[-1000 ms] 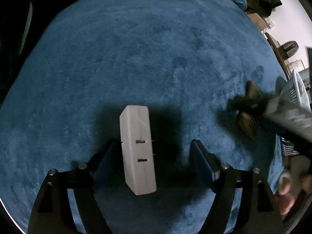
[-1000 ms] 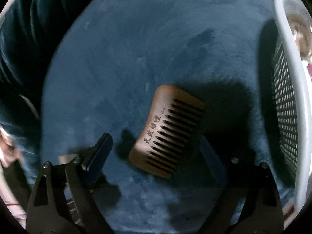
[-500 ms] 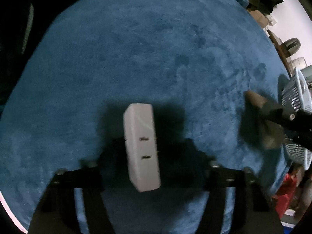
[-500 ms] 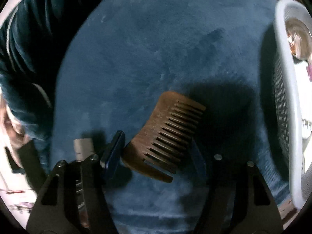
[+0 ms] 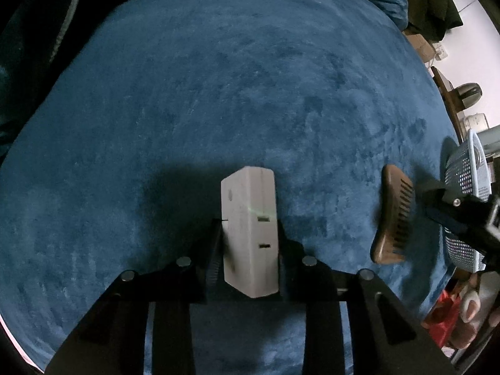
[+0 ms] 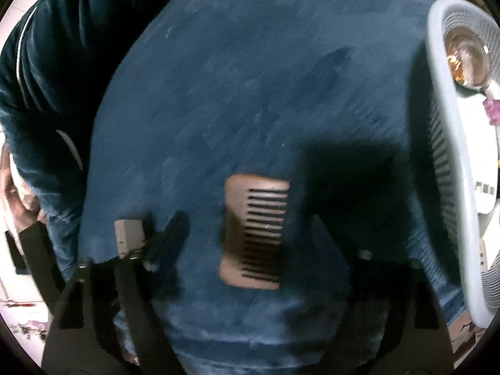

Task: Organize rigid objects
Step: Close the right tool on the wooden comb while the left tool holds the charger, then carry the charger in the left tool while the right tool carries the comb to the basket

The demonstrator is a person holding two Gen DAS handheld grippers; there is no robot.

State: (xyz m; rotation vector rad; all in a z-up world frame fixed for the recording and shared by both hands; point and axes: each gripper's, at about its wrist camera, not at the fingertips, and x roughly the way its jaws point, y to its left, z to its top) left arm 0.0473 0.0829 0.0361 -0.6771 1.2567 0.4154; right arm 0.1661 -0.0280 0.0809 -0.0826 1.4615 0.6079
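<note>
A plush dark-blue blanket (image 5: 250, 93) covers the surface. Pale wall (image 5: 465, 12) shows at one o'clock (brightly lit), cardboard boxes (image 5: 422, 45) beneath.

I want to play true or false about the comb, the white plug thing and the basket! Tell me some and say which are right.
1. The white adapter sits between the fingers of the left claw, which are closing on it. True.
2. The wooden comb is inside the basket. False: it lies on the blue blanket, beside the basket.
3. The right claw is squeezing the comb. False: its jaws are opening, with the comb lying loose between them.
4. The basket has holes in its wall. True.
5. The basket is red. False: it is pale grey-blue.
</note>
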